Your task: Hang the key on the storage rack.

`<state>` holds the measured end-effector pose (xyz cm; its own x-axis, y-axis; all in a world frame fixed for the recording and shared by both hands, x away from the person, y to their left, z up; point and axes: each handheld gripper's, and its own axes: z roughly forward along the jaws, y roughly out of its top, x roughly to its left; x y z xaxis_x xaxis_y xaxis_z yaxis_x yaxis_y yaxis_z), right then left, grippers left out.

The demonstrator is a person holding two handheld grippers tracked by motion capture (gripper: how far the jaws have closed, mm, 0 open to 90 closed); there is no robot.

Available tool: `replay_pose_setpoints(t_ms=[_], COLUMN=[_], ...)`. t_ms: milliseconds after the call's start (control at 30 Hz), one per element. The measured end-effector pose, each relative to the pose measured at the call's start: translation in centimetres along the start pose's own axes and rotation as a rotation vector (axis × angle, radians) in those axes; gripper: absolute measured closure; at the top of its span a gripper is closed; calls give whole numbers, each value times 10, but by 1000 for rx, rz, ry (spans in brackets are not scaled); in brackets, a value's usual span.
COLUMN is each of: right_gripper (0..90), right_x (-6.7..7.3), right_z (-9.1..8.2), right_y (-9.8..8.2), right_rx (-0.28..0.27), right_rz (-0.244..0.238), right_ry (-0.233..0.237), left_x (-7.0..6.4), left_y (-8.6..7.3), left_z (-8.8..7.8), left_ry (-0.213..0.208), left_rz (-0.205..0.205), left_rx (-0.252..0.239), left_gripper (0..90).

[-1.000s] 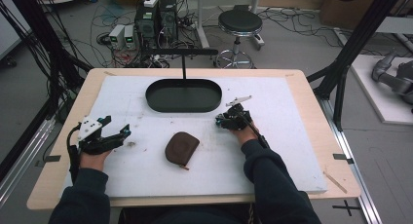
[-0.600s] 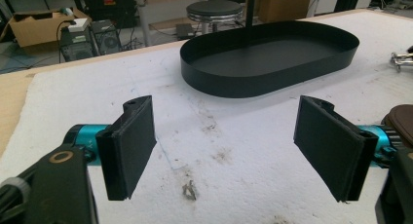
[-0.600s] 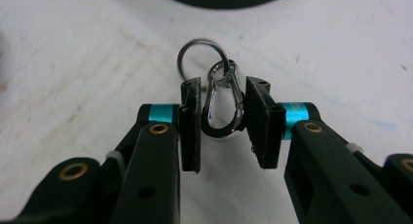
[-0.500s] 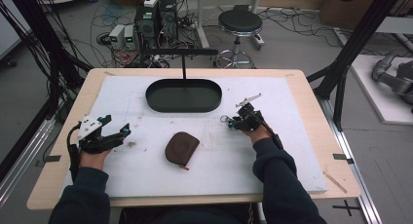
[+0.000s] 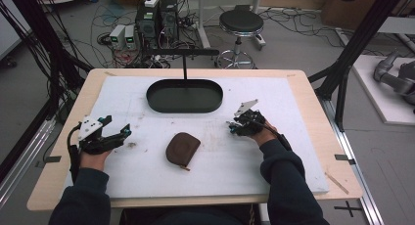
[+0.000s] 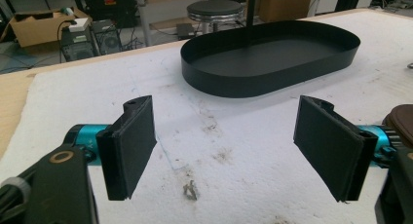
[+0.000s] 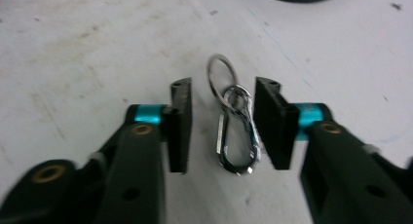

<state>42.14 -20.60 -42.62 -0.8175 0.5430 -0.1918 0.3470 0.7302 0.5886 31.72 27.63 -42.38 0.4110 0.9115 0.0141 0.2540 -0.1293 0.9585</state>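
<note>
Two grippers work over a white-padded tabletop [image 5: 147,186]. The right gripper [image 7: 221,126] sits at about 3 o'clock on the pad in the high view, its jaws narrowed to a modest gap either side of a small shiny metal carabiner clip with a round key ring [image 7: 234,131] that lies flat on the pad; neither jaw appears to touch it yet. The left gripper [image 6: 224,146], at about 9 o'clock, is spread wide and holds nothing. A brown, rounded leather pouch [image 5: 182,148] lies near the centre, and a black oval metal tray [image 5: 161,103] with an upright post stands toward 12 o'clock.

The clip looks light, stiff and slippery, so it will likely skate or tip under a glancing pinch. The long flat sides of its body, now facing the pads, seem the best hold; the loose ring at its far end would swing and offers little purchase.
</note>
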Motion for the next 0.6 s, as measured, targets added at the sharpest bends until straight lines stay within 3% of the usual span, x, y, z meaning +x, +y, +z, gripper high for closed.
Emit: replay_pose_setpoints(t_ms=[67, 100, 133, 267, 333, 467, 567, 600], right_gripper=[710, 710, 807, 886, 887, 894, 899, 900], right_x=[5, 5, 5, 2, 1, -4, -6, -7], right_z=[3, 3, 4, 2, 1, 3, 3, 0], right_y=[3, 3, 4, 3, 2, 1, 1, 2], right_rx=[8, 8, 20, 29, 33, 27, 22, -5], right_rz=[-17, -17, -23, 7, 8, 98, 132, 136], right_ry=[-15, -15, -39, -57, -64, -51, -41, -30], left_x=[0, 0, 0, 0, 0, -1, -1, -1], left_y=[0, 0, 0, 0, 0, 0, 0, 0], left_z=[0, -1, -1, -1, -1, 0, 0, 0], left_ry=[1, 0, 0, 0, 0, 0, -2, -1], left_rz=[-1, 1, 1, 2, 2, 2, 2, 0], left_rx=[0, 1, 0, 0, 2, 3, 2, 2], left_gripper=[231, 231, 231, 231, 231, 233, 233, 234])
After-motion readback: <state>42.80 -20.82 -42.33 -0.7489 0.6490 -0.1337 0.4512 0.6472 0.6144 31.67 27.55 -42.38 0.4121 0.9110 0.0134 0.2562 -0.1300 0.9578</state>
